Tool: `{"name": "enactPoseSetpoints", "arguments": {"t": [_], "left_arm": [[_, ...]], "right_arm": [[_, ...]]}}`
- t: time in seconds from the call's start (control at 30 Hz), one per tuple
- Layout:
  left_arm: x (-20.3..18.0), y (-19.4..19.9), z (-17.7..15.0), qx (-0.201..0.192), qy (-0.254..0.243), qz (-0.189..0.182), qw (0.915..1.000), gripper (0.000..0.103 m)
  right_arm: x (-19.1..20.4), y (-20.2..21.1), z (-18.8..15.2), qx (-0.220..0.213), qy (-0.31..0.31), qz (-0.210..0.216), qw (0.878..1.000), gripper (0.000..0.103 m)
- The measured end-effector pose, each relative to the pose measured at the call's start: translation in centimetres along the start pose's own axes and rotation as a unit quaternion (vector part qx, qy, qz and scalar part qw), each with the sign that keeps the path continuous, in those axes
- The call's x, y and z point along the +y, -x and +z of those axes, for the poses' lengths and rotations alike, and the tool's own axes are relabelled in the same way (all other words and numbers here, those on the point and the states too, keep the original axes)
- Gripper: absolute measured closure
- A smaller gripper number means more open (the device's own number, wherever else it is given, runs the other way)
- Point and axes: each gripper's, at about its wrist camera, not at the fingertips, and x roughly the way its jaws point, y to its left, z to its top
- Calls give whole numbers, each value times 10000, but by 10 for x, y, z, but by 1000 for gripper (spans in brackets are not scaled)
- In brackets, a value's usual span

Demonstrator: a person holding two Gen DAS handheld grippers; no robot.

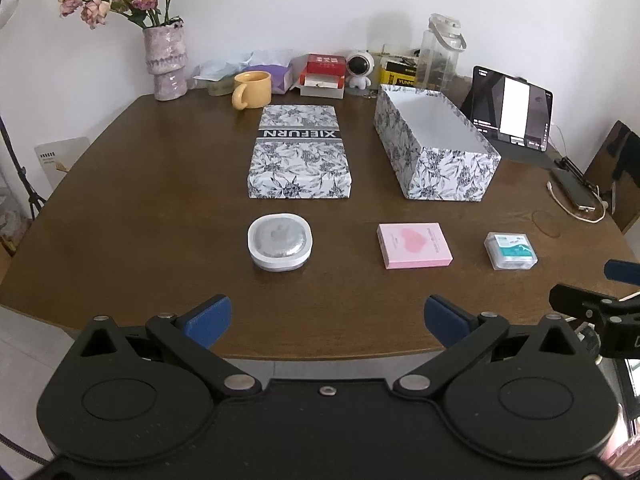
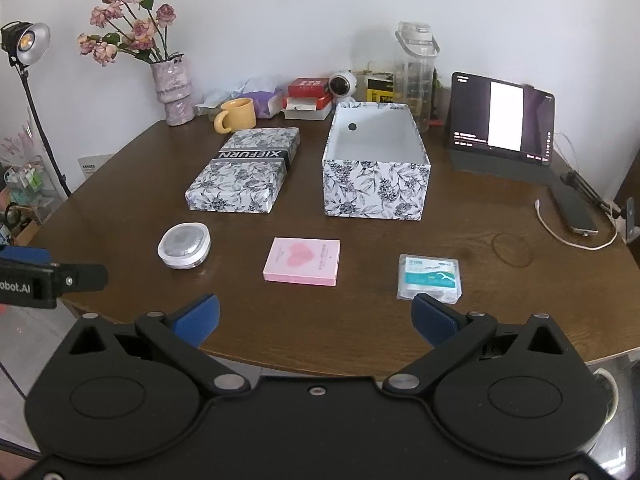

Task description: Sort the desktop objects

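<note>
So both grippers hung just off the near edge of the brown table (image 1: 140, 208), and neither one held anything. My left gripper (image 1: 328, 320) had its blue fingers (image 1: 210, 320) wide apart. My right gripper (image 2: 316, 318) was spread just as wide.

Three small things lay in a row near me. On the left sat a round white case (image 1: 280, 243) with a gray top. In the middle lay a flat pink box (image 1: 414, 245) with a heart on it. On the right was a small clear box (image 2: 430, 278) with a teal label; I think it held floss picks, but the print was too small to read.

Behind them sat the flowered lid (image 2: 244, 170), flat on the table. Beside it, to the right, stood the open flowered box (image 2: 376, 190), white inside. A yellow mug (image 2: 236, 115) and a vase of flowers (image 2: 174, 94) stood at the back.
</note>
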Motion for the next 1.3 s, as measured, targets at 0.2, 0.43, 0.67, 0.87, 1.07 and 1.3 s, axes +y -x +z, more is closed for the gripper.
{"name": "enactPoseSetpoints", "arguments": {"t": [0.2, 0.43, 0.67, 0.87, 1.07, 1.3], "left_arm": [[-1, -1, -4, 23, -136, 6, 9999, 0], [-2, -5, -9, 94, -187, -32, 9998, 0], [-7, -8, -12, 140, -195, 1, 9997, 0], [-8, -10, -13, 177, -143, 38, 9997, 0], [-10, -14, -13, 236, -76, 54, 9997, 0], [-13, -26, -6, 265, -11, 165, 9995, 0]], "right_arm": [[1, 4, -3, 54, -41, 27, 10000, 0], [3, -2, -5, 227, -75, 35, 9997, 0], [2, -2, -8, 238, -69, 49, 9997, 0], [0, -2, -8, 240, -42, 81, 9997, 0], [-3, -1, -9, 225, -14, 105, 9997, 0], [-10, -2, -4, 197, 64, 176, 9996, 0]]}}
